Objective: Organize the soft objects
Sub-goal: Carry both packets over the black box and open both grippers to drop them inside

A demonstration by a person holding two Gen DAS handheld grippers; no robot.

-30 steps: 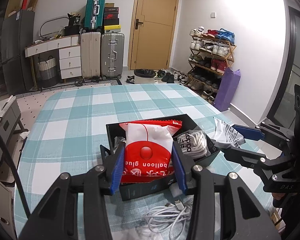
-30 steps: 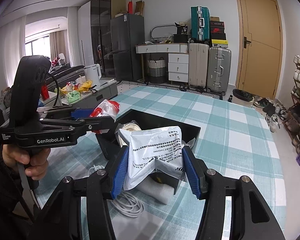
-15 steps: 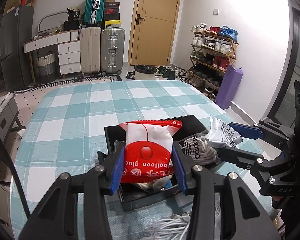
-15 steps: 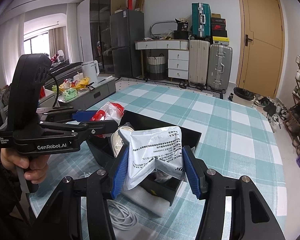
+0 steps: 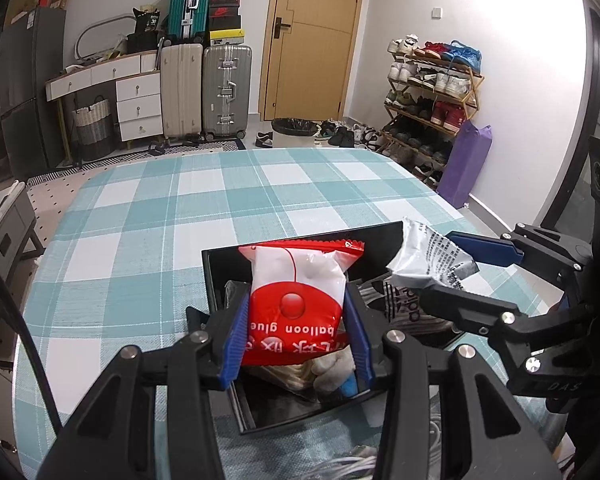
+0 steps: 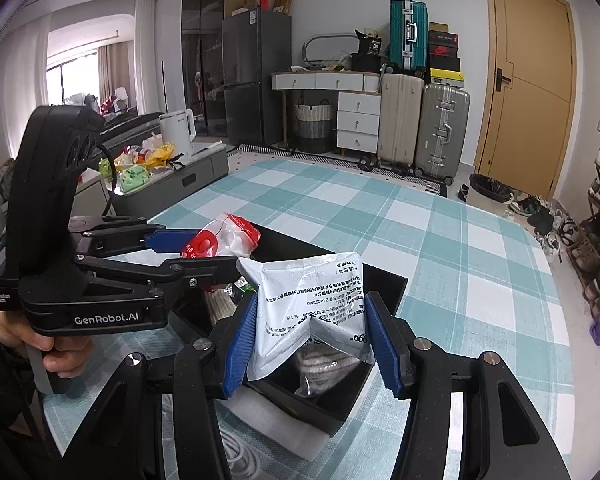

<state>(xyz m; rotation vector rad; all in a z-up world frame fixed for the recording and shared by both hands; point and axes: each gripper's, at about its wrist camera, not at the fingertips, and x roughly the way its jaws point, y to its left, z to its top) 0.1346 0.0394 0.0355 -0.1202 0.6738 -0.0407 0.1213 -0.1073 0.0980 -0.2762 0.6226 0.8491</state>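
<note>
Checked-cloth counter (image 5: pixel 148 216) carries black bin (image 5: pixel 220 276) at 6 o'clock. Left hand-held gripper (image 5: pixel 298 336) pinches red balloon-glue packet (image 5: pixel 298 300) over bin; right hand-held gripper (image 6: pixel 312 340) pinches grey sachet (image 6: pixel 312 300) above bin's 3 o'clock side. Lower each inside walls, release one by one, avoid fingers clashing.

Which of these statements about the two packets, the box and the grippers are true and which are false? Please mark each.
1. The left gripper holds a red and white balloon glue packet. True.
2. The right gripper is empty. False: it is shut on a silver printed packet.
3. Both packets are above the black box. True.
4. The tablecloth is plain white. False: it is teal and white checked.
</note>
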